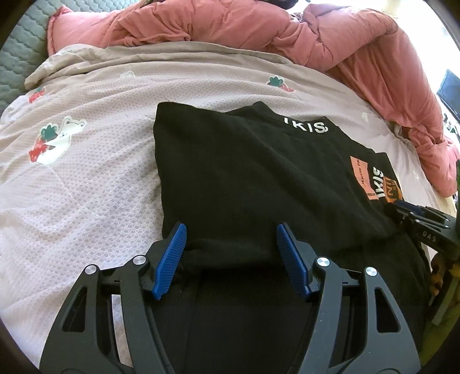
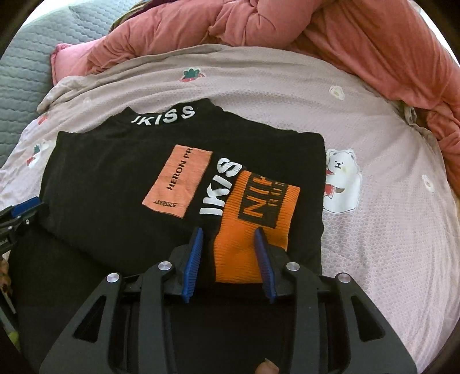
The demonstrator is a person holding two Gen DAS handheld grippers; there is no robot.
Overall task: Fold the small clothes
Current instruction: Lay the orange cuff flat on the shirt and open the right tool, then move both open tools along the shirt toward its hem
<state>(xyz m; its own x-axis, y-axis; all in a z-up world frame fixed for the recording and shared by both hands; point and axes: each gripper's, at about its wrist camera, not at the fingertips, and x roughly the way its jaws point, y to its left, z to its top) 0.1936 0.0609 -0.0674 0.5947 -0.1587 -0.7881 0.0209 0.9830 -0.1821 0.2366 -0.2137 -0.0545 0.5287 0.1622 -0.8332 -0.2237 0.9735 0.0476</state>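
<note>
The black knit top with white lettering on its collar lies flat on the pale pink patterned bed cover, already folded into a compact rectangle. Its collar points away from both cameras, toward the bunched salmon-pink quilted duvet at the far side of the bed. The long axis of the folded block appears to run side to side across the right wrist view, though the near part of the cloth is hidden under the tools.

An orange ribbed knit band with black lettering sits on the right part of the top, beside a salmon rectangular patch.

The right gripper stands with its blue ribbed pads parted on either side of the near end of the orange band. The pads do not press the cloth, so this gripper is released. The left gripper is also released: its jaws stand wide over the near left edge of the top, with a ridge of black fabric between them but not pinched.

Judged step: the latest fold is laid and let go. The next move calls for either a fresh grasp on both near corners for a final fold away from the cameras, or withdrawal of both tools if the block is small enough. A grasp must take all layers at once, or the fold will open.
</note>
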